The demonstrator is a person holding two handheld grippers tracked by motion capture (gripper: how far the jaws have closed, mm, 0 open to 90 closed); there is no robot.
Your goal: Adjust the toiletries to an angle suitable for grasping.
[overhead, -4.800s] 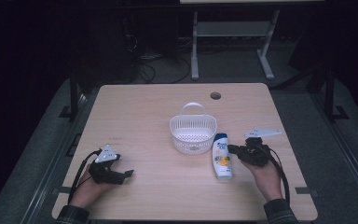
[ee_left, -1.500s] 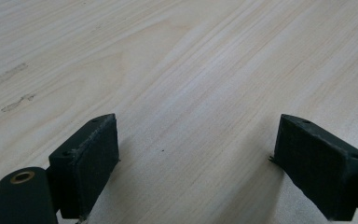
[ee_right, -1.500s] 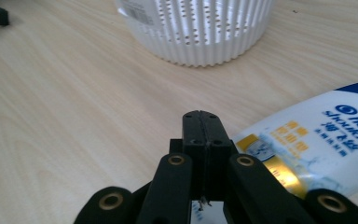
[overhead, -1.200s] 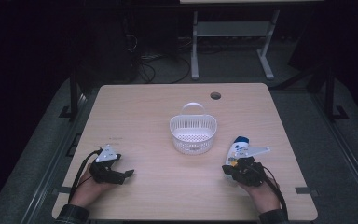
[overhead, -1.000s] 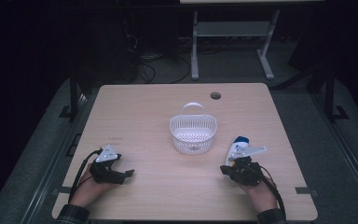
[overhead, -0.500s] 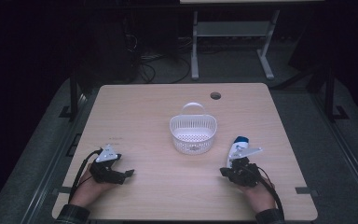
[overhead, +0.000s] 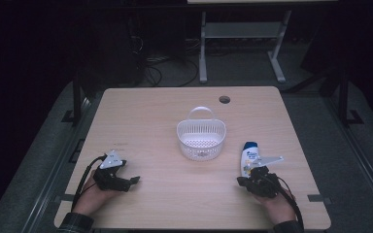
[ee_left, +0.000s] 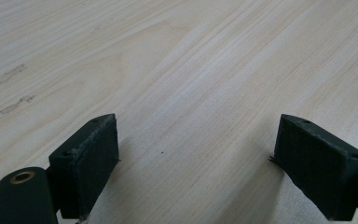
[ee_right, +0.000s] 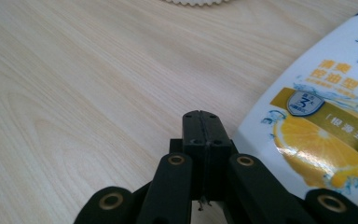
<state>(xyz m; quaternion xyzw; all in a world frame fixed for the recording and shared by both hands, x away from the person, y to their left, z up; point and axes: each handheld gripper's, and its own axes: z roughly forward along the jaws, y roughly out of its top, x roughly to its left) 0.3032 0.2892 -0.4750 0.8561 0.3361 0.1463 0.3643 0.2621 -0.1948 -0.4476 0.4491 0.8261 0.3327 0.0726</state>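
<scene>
Bottle (overhead: 250, 158) lies flat on the table (overhead: 165, 111), label up, just ahead of my right tongs (overhead: 243, 181) and a little to their right; in the right gripper view its white body (ee_right: 317, 116) with the lemon picture sits close beside the jaw tips, and I cannot tell whether it touches them. My right tongs are clenched on nothing: the two black jaws meet flush down the middle, with bare wood in front of them. My right hand (overhead: 277, 201) rests low on the table behind them, the cable looping back toward my sleeve.

Basket (overhead: 201, 138) stands upright ahead of the right tongs and off to their left, well clear of the bottle's cap end (only its scalloped white rim (ee_right: 200, 2) peeks in at the top of the right gripper view). Its handle arches over the far side, and I see nothing inside it.

My left tongs (overhead: 131, 181) rest on the table far across from the right pair, near my edge, with my left hand (overhead: 92, 194) behind them. They are released: in the left gripper view the jaws stand wide apart, with plain wood grain between them and nothing in reach. The grey plate on top tilts toward the basket.
</scene>
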